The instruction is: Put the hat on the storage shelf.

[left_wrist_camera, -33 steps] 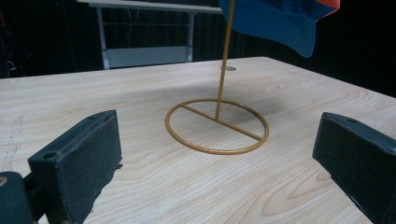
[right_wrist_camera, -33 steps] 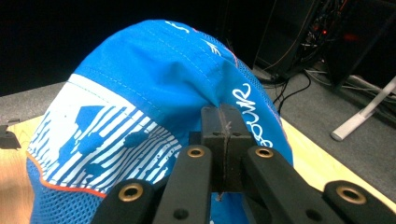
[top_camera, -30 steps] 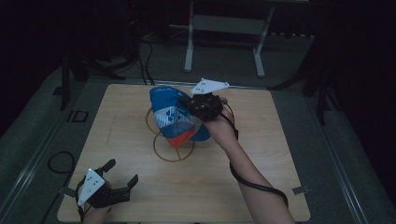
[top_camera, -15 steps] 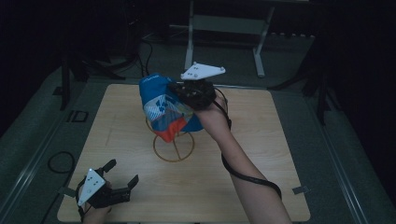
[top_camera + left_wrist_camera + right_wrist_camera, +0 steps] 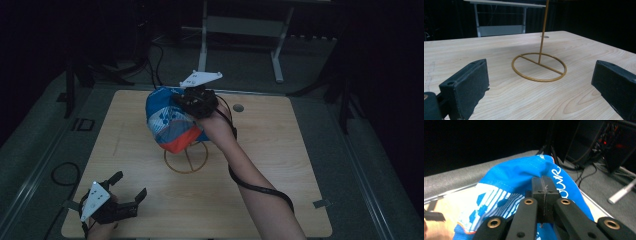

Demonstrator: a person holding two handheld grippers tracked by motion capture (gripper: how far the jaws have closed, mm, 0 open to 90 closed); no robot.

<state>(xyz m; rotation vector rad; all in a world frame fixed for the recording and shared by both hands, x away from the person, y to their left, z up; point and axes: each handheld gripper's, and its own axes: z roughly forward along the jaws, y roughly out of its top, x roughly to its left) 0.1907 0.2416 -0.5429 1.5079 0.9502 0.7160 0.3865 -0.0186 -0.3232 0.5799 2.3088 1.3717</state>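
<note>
A blue cloth piece (image 5: 170, 122) with white and orange print hangs over the gold wire stand (image 5: 186, 160). My right gripper (image 5: 179, 101) is shut on its upper edge, and the forearm reaches in from the lower right. In the right gripper view the jaws (image 5: 541, 183) pinch a fold of blue cloth (image 5: 511, 175). The left gripper (image 5: 130, 185) rests open on the table's near left corner with nothing between its jaws. In the left gripper view (image 5: 540, 83) the stand's ring base (image 5: 539, 75) and its upright rod lie ahead.
The wooden table (image 5: 285, 150) has a small round hole (image 5: 238, 107) near its far edge. Beyond it stands a metal table frame (image 5: 240, 25). A cable loop (image 5: 60, 172) lies on the grey floor to the left.
The right gripper has carried the blue cloth left and slightly upward, off the stand's right side. The left gripper has stayed where it was.
</note>
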